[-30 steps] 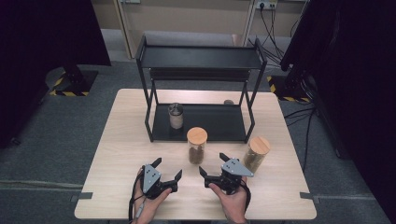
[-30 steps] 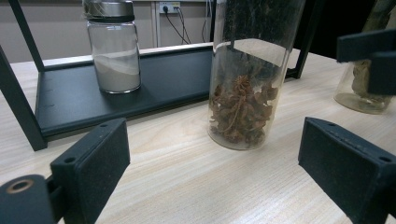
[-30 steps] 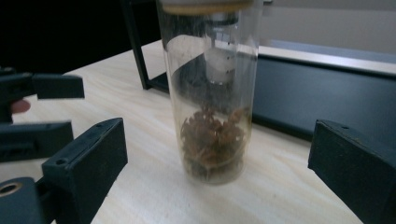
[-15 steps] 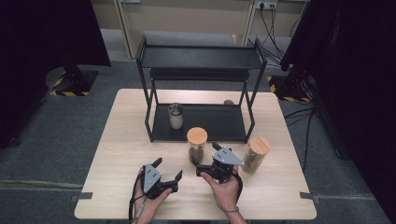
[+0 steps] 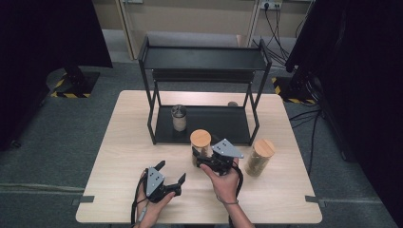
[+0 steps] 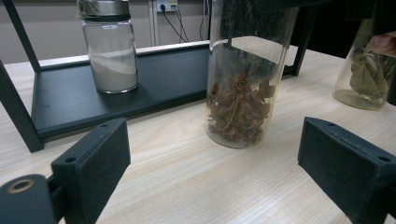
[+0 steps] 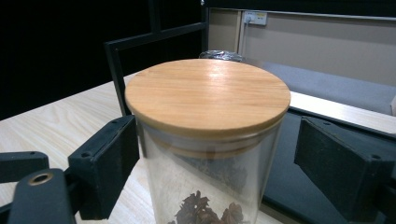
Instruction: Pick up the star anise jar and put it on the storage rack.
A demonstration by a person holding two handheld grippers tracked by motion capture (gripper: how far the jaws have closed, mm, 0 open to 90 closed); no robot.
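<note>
A pale, wood-grained rectangular tabletop (image 5: 123, 142) stands on grey carpet floor (image 5: 62, 137). A black metal two-tier shelf rack (image 5: 202, 59) rests on the tabletop's far half. On the rack's lower tray (image 5: 223, 121) stands a small glass jar with a metal lid, holding white powder (image 5: 178, 118). In front of the rack, directly on the tabletop, stand a tall glass jar with a round wooden lid, holding brown star-shaped spice (image 5: 200, 146), and, to its right, a similar wooden-lidded glass jar of dried leaves (image 5: 259, 157).
</note>
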